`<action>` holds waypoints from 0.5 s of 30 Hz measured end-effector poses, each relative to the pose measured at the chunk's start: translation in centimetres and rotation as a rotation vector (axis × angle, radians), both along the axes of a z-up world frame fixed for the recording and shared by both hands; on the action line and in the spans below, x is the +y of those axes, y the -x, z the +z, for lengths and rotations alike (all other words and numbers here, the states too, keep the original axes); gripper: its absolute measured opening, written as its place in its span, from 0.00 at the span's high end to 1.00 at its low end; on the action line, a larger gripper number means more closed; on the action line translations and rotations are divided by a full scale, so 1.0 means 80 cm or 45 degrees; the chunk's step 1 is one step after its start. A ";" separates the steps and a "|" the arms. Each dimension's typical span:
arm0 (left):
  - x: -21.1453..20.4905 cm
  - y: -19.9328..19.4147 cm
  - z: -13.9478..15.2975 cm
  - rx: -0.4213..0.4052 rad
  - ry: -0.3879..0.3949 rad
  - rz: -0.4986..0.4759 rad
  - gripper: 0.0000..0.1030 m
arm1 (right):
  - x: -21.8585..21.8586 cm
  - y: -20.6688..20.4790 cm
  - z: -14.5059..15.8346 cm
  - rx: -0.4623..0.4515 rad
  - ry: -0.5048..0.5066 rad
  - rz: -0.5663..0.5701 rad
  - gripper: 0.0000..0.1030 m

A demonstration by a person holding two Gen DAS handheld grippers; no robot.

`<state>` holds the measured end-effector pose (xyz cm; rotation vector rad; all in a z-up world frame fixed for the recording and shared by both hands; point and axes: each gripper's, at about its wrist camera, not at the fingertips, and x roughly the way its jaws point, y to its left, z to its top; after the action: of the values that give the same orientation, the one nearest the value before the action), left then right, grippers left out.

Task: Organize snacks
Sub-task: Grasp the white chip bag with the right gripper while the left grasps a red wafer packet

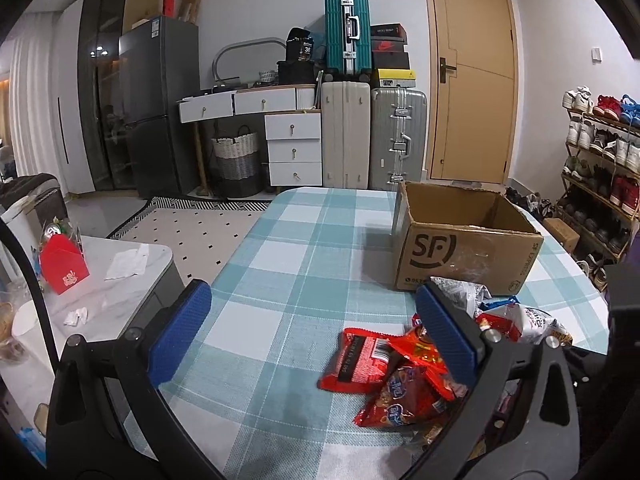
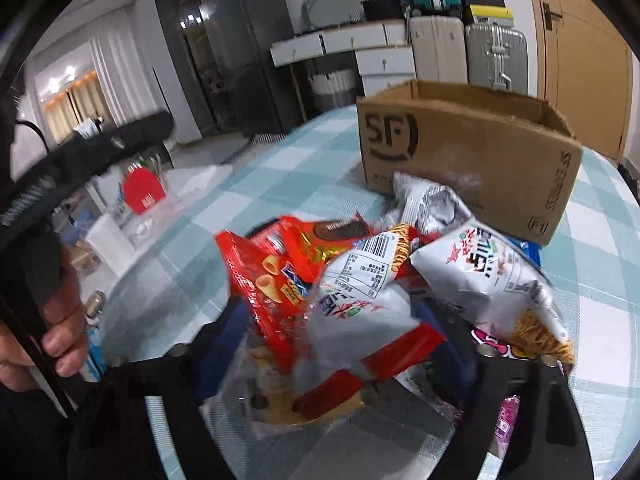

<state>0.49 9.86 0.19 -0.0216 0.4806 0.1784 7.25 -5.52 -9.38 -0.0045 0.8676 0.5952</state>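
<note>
A pile of snack bags lies on the checked tablecloth in front of an open cardboard SF box (image 1: 464,232). In the left wrist view my left gripper (image 1: 316,332) is open and empty above the cloth, left of the red snack bags (image 1: 384,376). In the right wrist view my right gripper (image 2: 332,344) is closed on a white and red snack bag (image 2: 352,320), which hides most of its blue fingers (image 2: 218,344). Another white noodle-snack bag (image 2: 492,280) and red bags (image 2: 264,272) lie around it. The box (image 2: 472,152) stands just behind the pile.
A low white side table (image 1: 120,280) with a red gift box (image 1: 64,264) stands left of the table. Suitcases (image 1: 372,136), drawers and a fridge line the far wall. A shoe rack (image 1: 600,168) is at the right.
</note>
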 end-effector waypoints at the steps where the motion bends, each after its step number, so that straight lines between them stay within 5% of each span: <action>1: -0.003 0.001 0.000 0.005 -0.001 -0.002 0.01 | 0.001 -0.003 -0.003 0.009 -0.007 0.004 0.23; 4: -0.005 0.000 -0.002 0.015 -0.001 -0.008 0.01 | 0.000 -0.011 -0.005 0.028 -0.056 -0.007 0.32; 6: -0.007 -0.002 -0.003 0.020 -0.002 -0.011 0.01 | -0.007 -0.015 -0.005 0.052 -0.101 -0.026 0.51; 15: -0.003 -0.012 -0.015 0.073 0.006 0.005 0.01 | -0.022 -0.013 -0.003 0.087 -0.185 -0.019 0.63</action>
<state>1.42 9.59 -1.04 -0.0223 0.5383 0.1817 8.27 -7.30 -9.62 0.1545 0.8880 0.6465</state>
